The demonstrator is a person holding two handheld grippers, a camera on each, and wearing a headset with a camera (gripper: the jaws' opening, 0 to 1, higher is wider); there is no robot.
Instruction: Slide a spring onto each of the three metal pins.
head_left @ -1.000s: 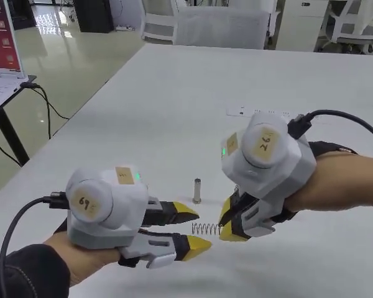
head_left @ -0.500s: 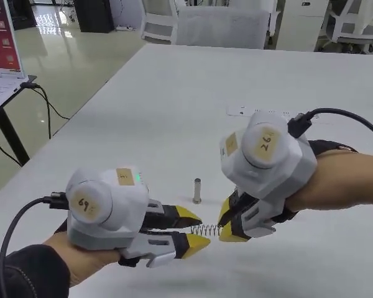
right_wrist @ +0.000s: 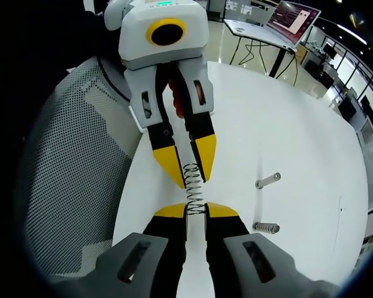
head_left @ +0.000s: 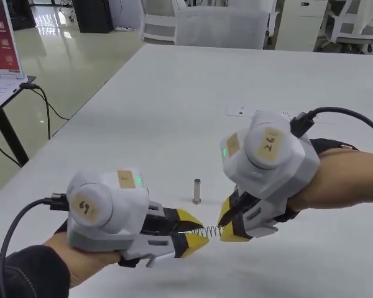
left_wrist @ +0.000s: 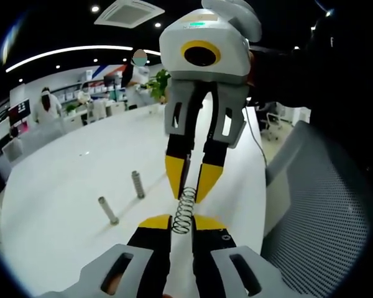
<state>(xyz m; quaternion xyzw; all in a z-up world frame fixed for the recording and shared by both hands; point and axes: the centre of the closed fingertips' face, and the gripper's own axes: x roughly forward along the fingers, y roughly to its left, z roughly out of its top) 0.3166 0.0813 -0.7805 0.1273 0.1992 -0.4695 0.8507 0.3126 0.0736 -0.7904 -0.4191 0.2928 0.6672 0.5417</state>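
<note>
spring point(head_left: 206, 231): at or just above the surface point(head_left: 174, 112); long axis runs 9 to 3 o'clock in the head view, bridging both sets of fingers.
left gripper point(head_left: 196, 234): fingers pinched nearly together on the spring's 9 o'clock end.
right gripper point(head_left: 227, 225): fingers clamped on the 3 o'clock end.
upright pin point(head_left: 197, 190): bare; 12 o'clock from the spring, near but apart; both grippers about equally near.
other pins: right gripper view shows a bare pin point(right_wrist: 268, 180) and a coiled pin point(right_wrist: 266, 228), apparently already sprung.
next move, judged: spring's axis must turn from level to upright over the pin.
</note>
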